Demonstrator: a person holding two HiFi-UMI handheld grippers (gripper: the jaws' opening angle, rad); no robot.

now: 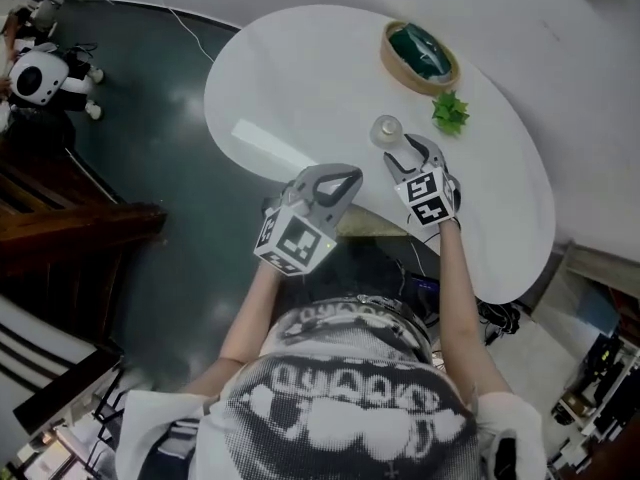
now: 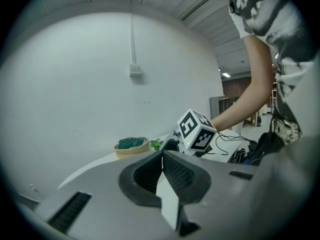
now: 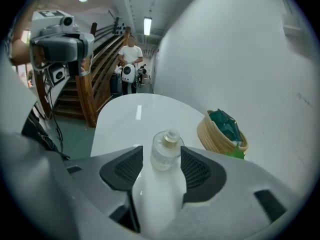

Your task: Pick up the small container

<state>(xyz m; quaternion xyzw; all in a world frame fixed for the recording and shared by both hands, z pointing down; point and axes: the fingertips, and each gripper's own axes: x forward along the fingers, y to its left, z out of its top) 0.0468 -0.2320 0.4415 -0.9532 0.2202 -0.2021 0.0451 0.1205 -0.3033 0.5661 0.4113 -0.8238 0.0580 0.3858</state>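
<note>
the pick-up looks not yet made: the small clear bottle [image 3: 166,151] stands on the white table [image 1: 300,78] between the right gripper's [image 3: 162,165] parted, seemingly unpressing jaws, while the left gripper [image 2: 162,171] is closed and empty.

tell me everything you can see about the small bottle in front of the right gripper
The small bottle looks like clear glass or plastic, round-bodied with a short neck and a pale cap. It stands upright on the white table, just ahead of the right gripper, framed by its open jaws; no pad visibly presses on it.
</note>
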